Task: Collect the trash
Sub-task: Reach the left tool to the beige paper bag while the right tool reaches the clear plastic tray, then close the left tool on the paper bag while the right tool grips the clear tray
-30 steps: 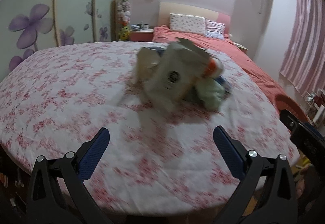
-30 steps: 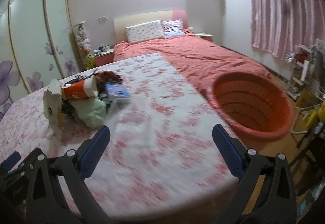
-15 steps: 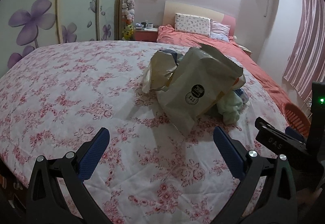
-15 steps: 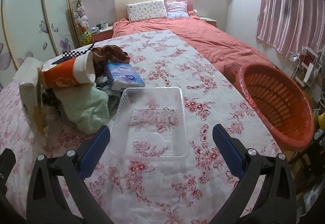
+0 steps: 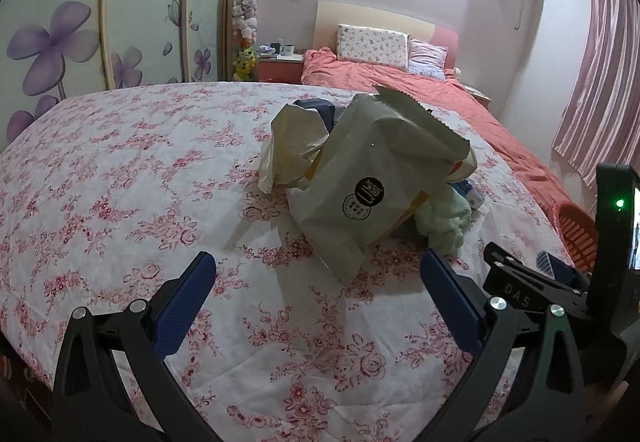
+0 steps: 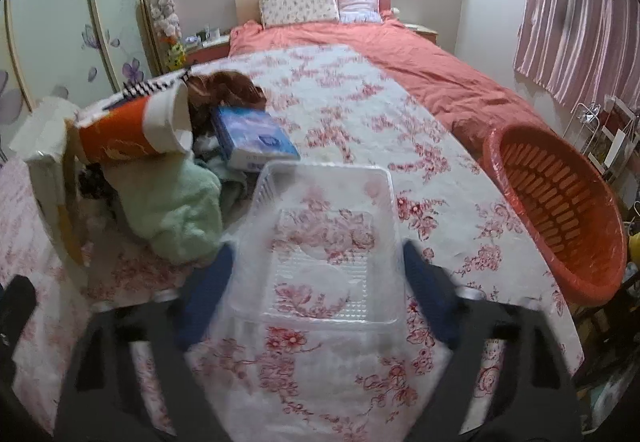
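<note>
A heap of trash lies on the flowered bedspread: a beige paper bag [image 5: 380, 177], a crumpled cream plastic bag [image 5: 292, 149], an orange paper cup [image 6: 128, 133], a blue tissue pack [image 6: 256, 137] and a pale green cloth [image 6: 176, 209]. Beside the heap lies a clear plastic tray [image 6: 324, 242]. My right gripper [image 6: 316, 282] straddles the tray; its jaws are closing, with the blue pads level with the tray's long sides, and the tray looks unbent. My left gripper [image 5: 318, 302] is open and empty just short of the paper bag's lower corner. The right gripper [image 5: 552, 282] also shows at the left wrist view's right edge.
An orange slatted basket [image 6: 560, 209] stands off the bed's right edge. A coral duvet [image 6: 420, 65] and pillows cover the far part of the bed. Sliding wardrobe doors [image 5: 120, 21] with purple flowers line the left; pink curtains [image 6: 580, 9] hang at the right.
My right gripper came down and forward from a wide view of the bed onto the clear tray, and its jaws narrowed around it. The left gripper drew a little nearer the paper bag.
</note>
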`<state>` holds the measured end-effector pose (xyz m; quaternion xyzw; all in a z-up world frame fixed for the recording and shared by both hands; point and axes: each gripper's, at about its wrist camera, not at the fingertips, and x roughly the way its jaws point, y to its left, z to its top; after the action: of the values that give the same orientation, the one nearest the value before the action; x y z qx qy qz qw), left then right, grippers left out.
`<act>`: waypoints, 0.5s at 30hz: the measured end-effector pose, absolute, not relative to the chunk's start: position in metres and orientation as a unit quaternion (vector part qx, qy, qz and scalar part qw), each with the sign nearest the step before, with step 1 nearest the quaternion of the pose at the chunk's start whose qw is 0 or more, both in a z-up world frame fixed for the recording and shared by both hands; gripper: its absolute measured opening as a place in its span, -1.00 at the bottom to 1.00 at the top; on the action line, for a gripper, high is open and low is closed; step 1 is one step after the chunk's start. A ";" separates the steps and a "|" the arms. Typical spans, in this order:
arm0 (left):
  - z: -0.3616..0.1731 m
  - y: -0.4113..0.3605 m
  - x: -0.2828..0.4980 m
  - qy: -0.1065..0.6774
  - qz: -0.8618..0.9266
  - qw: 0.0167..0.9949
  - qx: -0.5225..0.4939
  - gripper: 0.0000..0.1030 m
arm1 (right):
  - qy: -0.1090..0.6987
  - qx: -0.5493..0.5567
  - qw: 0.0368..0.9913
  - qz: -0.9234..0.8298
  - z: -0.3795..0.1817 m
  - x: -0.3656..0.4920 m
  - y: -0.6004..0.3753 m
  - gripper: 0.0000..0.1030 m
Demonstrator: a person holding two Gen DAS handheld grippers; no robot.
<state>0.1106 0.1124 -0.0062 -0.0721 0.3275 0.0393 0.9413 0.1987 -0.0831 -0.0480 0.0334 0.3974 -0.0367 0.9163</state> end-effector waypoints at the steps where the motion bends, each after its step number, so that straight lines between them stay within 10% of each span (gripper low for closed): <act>1: -0.006 0.112 0.111 0.326 0.038 0.942 -0.071 0.96 | 0.397 0.034 0.916 -0.039 -0.048 0.198 -0.085 0.43; 15: -0.006 0.080 0.157 0.308 0.084 0.948 0.009 0.74 | 0.384 0.052 0.921 -0.046 -0.038 0.178 -0.118 0.42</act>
<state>0.1568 0.0802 -0.0062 0.0092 0.3077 0.0844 0.9477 0.1783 -0.1179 -0.0381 0.0519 0.3844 -0.0459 0.9206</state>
